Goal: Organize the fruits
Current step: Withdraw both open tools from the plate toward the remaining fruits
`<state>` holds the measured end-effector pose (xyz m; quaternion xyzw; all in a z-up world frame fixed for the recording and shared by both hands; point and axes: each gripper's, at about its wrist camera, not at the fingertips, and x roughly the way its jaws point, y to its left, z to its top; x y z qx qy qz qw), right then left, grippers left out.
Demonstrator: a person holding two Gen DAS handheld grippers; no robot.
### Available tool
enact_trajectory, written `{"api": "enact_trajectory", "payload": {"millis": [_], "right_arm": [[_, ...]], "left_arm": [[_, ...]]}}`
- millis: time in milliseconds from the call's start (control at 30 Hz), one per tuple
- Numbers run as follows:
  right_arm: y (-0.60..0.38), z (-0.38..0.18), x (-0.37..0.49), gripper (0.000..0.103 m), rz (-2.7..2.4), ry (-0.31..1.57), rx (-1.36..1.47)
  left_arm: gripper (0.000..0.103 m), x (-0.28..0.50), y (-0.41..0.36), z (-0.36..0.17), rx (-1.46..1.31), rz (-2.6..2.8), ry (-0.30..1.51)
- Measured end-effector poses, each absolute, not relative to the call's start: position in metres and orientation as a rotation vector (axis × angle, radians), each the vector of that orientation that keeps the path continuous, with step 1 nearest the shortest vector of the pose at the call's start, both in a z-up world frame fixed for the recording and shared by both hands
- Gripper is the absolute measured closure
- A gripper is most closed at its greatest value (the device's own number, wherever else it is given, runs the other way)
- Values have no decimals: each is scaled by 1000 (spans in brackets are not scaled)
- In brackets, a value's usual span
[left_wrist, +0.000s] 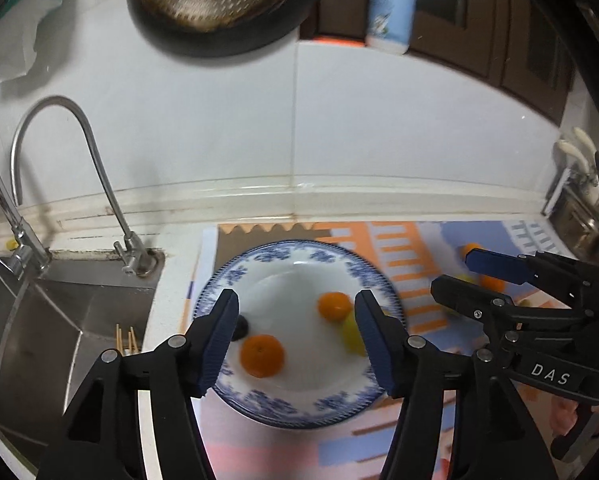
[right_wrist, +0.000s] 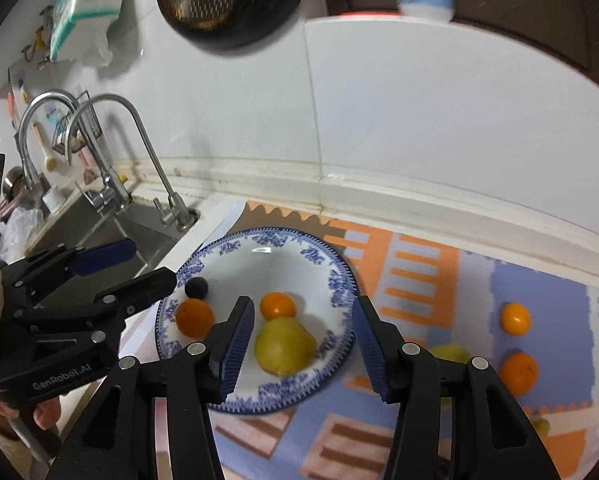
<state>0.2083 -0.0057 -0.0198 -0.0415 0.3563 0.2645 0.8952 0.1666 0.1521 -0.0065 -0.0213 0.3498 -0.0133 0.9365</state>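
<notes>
1. Mat is lying on the counter against the back wall, right of the sink; two taps are standing at the sink's back edge.
2. Pan is hanging on the wall above, with a bottle to its right.
3. Plate, blue-rimmed, is sitting on the mat's left part, near the sink edge.
4. Left gripper is hovering over the plate's left side with its jaws wide apart, gripping nothing; the near orange is showing in the gap between its fingers.
5. Right gripper is hovering over the plate's right side, jaws also spread wide and empty; the pear is showing between its fingers.
6. Pear, yellow-green, is lying on the plate's near-right part, touching the orange behind it.
7. Two oranges are sitting on the plate: one at the left rim, one near centre.
8. Dark plum is sitting at the plate's left rim, just behind the left orange.
9. Off the plate, on the mat's right part: two more oranges are lying well apart from the plate, and a green fruit is lying between them and the plate, partly hidden by the right gripper's finger.
</notes>
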Motion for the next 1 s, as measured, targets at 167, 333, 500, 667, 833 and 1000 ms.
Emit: {"api": "enact_trajectory", "payload": {"millis": [167, 333, 500, 667, 833, 1000], "right_arm": [[-30, -4, 180, 45, 509, 672, -97], [-56, 6, 158, 45, 470, 638, -75], [-82, 9, 142, 41, 422, 635, -45], [-111, 7, 131, 41, 358, 643, -12], [-138, 1, 122, 41, 299, 667, 0], [-159, -8, 119, 41, 246, 692, 13]], "left_arm": [[34, 148, 128, 9, -31, -65, 688], [28, 132, 105, 19, -23, -107, 677], [24, 119, 80, 22, -11, -155, 668], [19, 113, 56, 16, 11, -190, 669], [18, 115, 35, 3, 15, -243, 699], [18, 119, 15, -8, 34, -278, 713]]}}
